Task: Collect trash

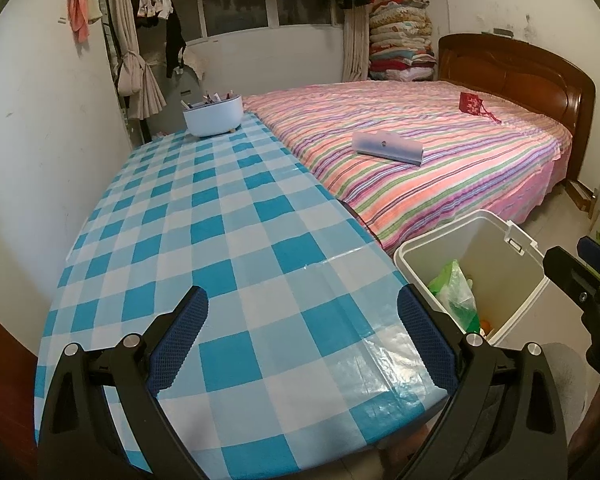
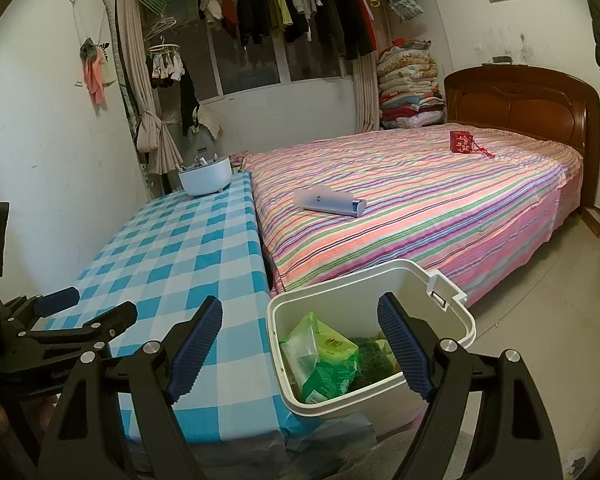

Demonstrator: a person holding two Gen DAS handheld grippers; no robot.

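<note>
A white trash bin stands on the floor between the table and the bed; it also shows in the left wrist view. Inside lie a green plastic bag and other scraps; the bag also shows in the left wrist view. My right gripper is open and empty, held just above the bin's near side. My left gripper is open and empty above the near end of the blue checked table; it shows from the side in the right wrist view.
A white bowl of small items stands at the table's far end. A striped bed lies to the right with a pale folded pouch and a red bag on it. A wall runs along the table's left.
</note>
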